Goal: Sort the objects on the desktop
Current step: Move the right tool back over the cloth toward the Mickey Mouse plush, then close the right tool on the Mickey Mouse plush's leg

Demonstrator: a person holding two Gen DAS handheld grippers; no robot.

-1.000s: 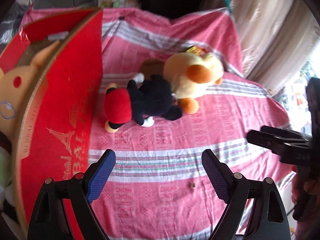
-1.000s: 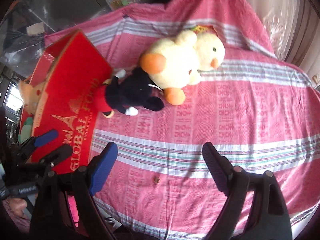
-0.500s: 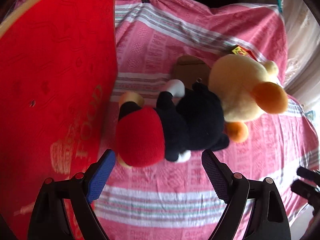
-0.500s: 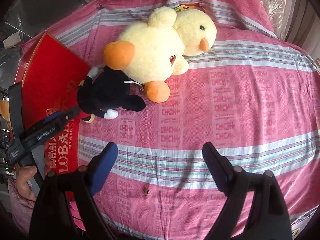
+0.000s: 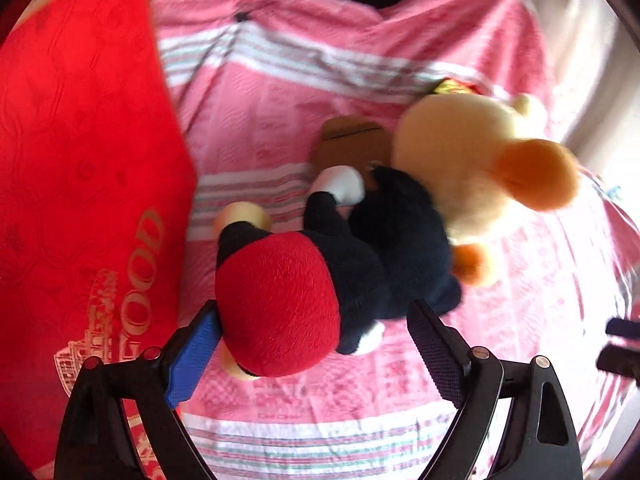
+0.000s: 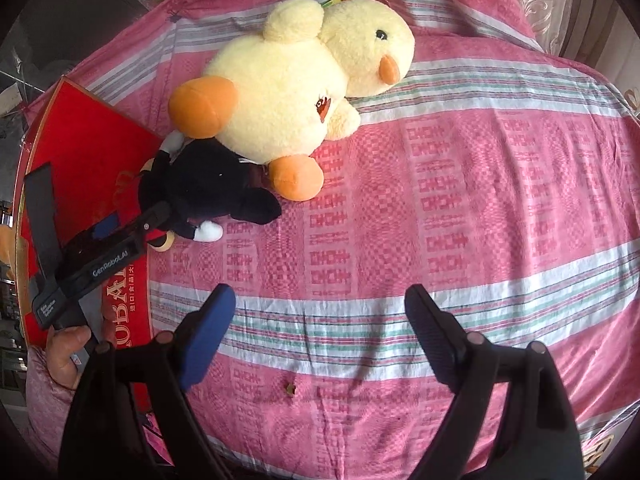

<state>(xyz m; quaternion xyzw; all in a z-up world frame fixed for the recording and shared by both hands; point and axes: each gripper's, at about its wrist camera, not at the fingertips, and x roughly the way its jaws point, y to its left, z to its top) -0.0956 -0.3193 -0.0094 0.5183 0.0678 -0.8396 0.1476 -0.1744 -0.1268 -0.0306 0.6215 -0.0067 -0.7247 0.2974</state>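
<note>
A black mouse plush (image 5: pixel 384 248) with red shorts lies on the pink striped cloth (image 5: pixel 540 280), pressed against a yellow duck plush (image 5: pixel 452 160). My left gripper (image 5: pixel 312 316) is open, its fingers straddling the mouse's red end. The blue pad (image 5: pixel 192 352) sits close beside the red fabric; the other finger stands clear of it. In the right wrist view my right gripper (image 6: pixel 320 300) is open over bare cloth, well short of the duck plush (image 6: pixel 280 92) and the mouse plush (image 6: pixel 208 188). The left gripper (image 6: pixel 132 224) shows there at the mouse.
A tall red box (image 5: pixel 80 200) with gold lettering stands just left of the mouse, also in the right wrist view as the red box (image 6: pixel 80 148). A small brown cardboard piece (image 5: pixel 352 140) lies behind the plushes. A hand (image 6: pixel 68 348) holds the left gripper. Curtains hang at the far right.
The left gripper came down and forward, from over bare cloth to straddling the mouse plush's red end. The right gripper sank closer to the cloth, and the plushes look larger.
</note>
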